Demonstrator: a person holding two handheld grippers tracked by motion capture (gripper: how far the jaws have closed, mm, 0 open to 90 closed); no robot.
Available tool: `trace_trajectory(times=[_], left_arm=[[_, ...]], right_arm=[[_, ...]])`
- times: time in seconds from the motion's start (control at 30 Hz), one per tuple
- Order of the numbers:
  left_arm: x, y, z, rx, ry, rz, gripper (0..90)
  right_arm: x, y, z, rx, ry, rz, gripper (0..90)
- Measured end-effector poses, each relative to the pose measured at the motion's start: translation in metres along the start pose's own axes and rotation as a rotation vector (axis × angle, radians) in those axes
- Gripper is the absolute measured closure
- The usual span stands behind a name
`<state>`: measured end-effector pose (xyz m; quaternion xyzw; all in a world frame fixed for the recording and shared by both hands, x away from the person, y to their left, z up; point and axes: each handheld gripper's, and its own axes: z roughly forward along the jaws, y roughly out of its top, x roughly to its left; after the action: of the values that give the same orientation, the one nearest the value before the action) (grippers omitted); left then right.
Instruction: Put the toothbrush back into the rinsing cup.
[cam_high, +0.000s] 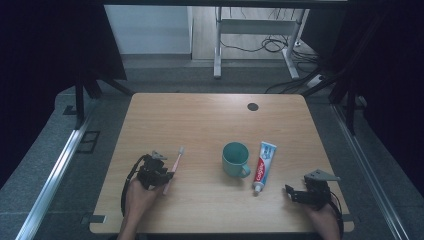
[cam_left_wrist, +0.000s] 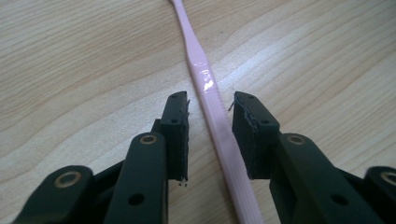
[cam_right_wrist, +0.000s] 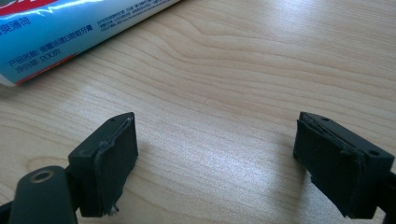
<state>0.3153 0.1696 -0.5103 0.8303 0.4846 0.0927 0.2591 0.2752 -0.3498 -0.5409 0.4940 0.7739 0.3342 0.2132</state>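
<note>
The pink toothbrush (cam_left_wrist: 212, 107) lies flat on the wooden worktop (cam_high: 200, 120), its handle running between the parted pads of the left gripper (cam_left_wrist: 210, 135), which do not press on it. The right gripper (cam_right_wrist: 217, 163) rests wide open and empty near the toothpaste tube (cam_high: 262, 167). Beside the tube stands a teal mug (cam_high: 235, 160); its inside looks empty.

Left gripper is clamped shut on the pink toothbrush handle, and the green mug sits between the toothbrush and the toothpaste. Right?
Not quite. The left gripper is open: the left gripper view shows gaps between both pads and the toothbrush lying between them on the table. The mug does sit between toothbrush and toothpaste.
</note>
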Motion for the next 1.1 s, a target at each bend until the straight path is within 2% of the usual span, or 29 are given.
trace_trajectory(times=[0.43, 0.83, 1.0, 1.1], left_arm=[[0.002, 0.027, 0.006, 0.148, 0.005, -0.008, 62.7], [-0.002, 0.053, 0.018, 0.316, 0.008, -0.016, 62.2], [-0.003, 0.061, 0.024, 0.381, 0.035, -0.027, 62.7], [-0.004, 0.064, 0.027, 0.404, 0.044, -0.027, 63.3]], right_arm=[[0.0, 0.0, 0.0, 0.0, 0.0, 0.0, 13.4], [0.0, 0.0, 0.0, 0.0, 0.0, 0.0, 13.4], [0.0, 0.0, 0.0, 0.001, 0.0, 0.0, 13.4], [0.0, 0.0, 0.0, 0.001, 0.0, -0.001, 13.4]])
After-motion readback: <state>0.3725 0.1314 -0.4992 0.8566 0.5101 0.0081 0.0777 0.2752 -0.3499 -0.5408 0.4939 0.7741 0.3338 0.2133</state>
